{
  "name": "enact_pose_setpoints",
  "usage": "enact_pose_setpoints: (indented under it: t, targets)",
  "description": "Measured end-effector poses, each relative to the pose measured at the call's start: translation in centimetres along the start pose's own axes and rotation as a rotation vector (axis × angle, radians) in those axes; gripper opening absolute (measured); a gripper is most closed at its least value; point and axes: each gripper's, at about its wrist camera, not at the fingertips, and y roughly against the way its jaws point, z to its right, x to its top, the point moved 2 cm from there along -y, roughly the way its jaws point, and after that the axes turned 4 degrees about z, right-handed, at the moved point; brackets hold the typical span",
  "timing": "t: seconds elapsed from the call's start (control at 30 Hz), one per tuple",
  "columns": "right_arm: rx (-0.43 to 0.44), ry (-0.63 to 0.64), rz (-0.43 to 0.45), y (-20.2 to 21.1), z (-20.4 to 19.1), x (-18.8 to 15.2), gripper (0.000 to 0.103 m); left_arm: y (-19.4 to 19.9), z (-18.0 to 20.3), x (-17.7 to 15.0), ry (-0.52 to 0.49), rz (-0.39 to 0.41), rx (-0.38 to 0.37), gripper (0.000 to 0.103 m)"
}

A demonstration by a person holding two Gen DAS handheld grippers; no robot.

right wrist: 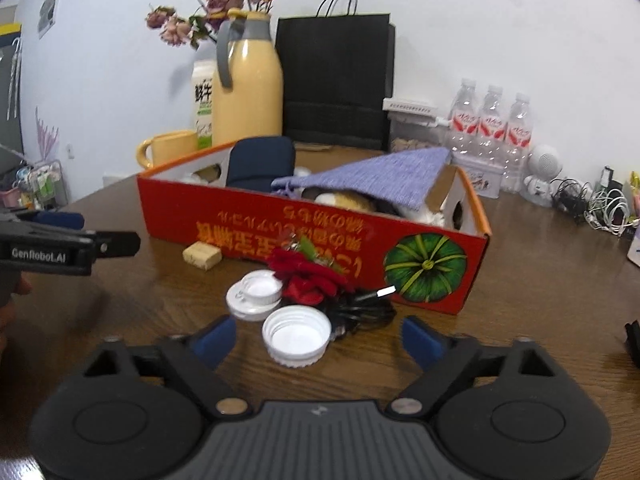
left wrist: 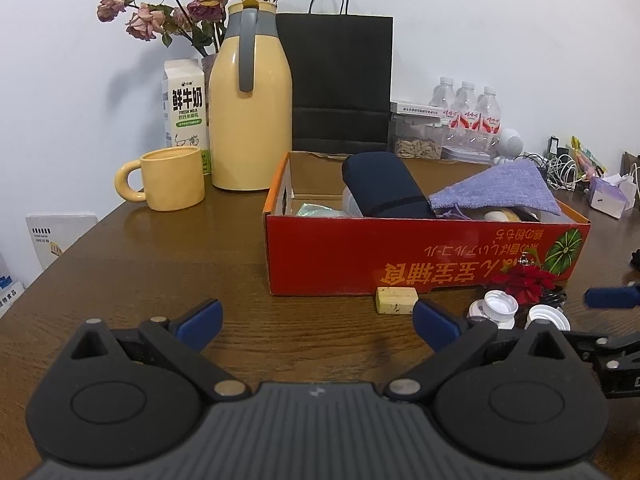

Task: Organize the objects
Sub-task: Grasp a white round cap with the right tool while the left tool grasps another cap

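A red cardboard box [left wrist: 424, 256] [right wrist: 280, 224] stands on the brown table and holds a navy rolled pouch [left wrist: 384, 188], a purple cloth [left wrist: 504, 192] and other small items. In front of it lie a pale yellow block [left wrist: 396, 300] [right wrist: 202, 255], white bottle caps [left wrist: 500, 304], a red flower [right wrist: 308, 276] and a black cable [right wrist: 360, 312]. My left gripper [left wrist: 316, 324] is open over bare table, the block just beyond its right finger. My right gripper [right wrist: 318, 336] is open, with a large white cap [right wrist: 297, 336] between its fingers, untouched by the pads.
Behind the box stand a yellow jug [left wrist: 250, 112], a yellow mug [left wrist: 170, 184], a milk carton [left wrist: 185, 104], a black paper bag [left wrist: 340, 80] and water bottles [right wrist: 492, 128]. Tangled cables [right wrist: 600, 204] lie at the far right. The table's left edge is near.
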Motion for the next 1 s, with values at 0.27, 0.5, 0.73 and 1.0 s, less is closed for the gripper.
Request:
enact_pose_setpoints:
  t: [0.27,0.5,0.73,1.0]
  targets:
    - [0.024,-0.011,-0.068,-1.4,-0.9,0.0,0.050,0.1,0.0,-0.1,0.001,-0.003,-0.008,0.103]
    - [0.017,-0.012,-0.038,-1.3,-1.2,0.2,0.038,0.1,0.0,-0.1,0.003,-0.006,-0.008,0.103]
    - [-0.036,-0.011,0.079,0.4,-1.7,0.7,0.038,-0.1,0.0,-0.2,0.009,-0.017,-0.005,0.103]
    - [-0.069,-0.057,0.152,1.3,-0.8,0.9,0.038,-0.4,-0.4,-0.3,0.024,-0.038,-0.001,0.103]
